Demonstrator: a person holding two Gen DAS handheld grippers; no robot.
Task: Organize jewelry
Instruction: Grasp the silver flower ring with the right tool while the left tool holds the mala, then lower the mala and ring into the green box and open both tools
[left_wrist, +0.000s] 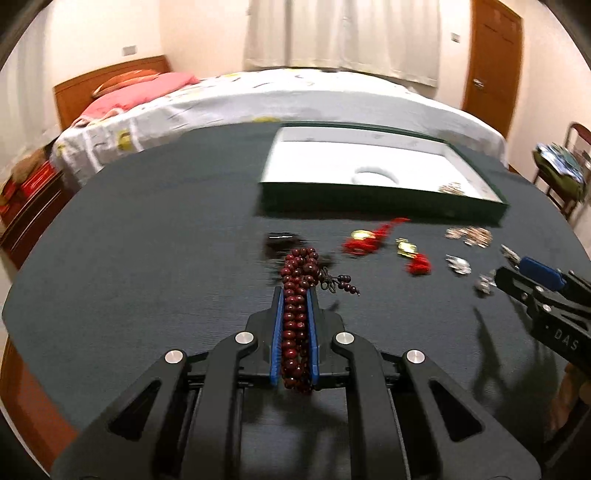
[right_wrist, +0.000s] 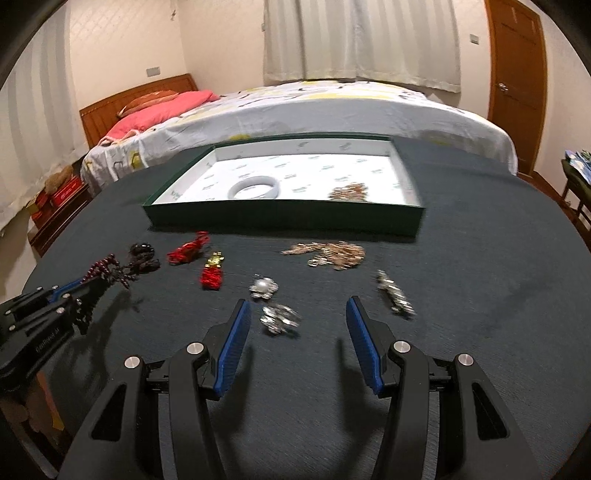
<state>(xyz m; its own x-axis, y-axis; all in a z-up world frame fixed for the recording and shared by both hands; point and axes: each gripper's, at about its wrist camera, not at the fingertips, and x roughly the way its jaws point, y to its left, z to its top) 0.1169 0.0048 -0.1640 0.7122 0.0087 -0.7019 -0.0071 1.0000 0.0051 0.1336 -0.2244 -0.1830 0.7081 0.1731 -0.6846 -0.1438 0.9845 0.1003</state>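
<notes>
My left gripper (left_wrist: 295, 291) is shut on a dark red bead bracelet (left_wrist: 297, 295) and holds it above the dark table; it also shows in the right wrist view (right_wrist: 107, 271). My right gripper (right_wrist: 297, 306) is open and empty, just above a silver brooch (right_wrist: 279, 315). A green box with a white inside (right_wrist: 284, 218) stands at the back, holding a white bangle (right_wrist: 255, 190) and a gold chain piece (right_wrist: 349, 192). Loose pieces lie in front of it: red tassel charms (right_wrist: 186, 251), a gold chain (right_wrist: 328, 253), a pearl brooch (right_wrist: 263, 287), a silver clip (right_wrist: 393, 293).
A black bead piece (right_wrist: 142, 251) lies at the left. The round table has a dark green cloth (right_wrist: 480, 295). A bed (right_wrist: 314, 107) stands behind it, a wooden door (right_wrist: 515, 74) at the right, and a chair (left_wrist: 565, 166) by the table's right edge.
</notes>
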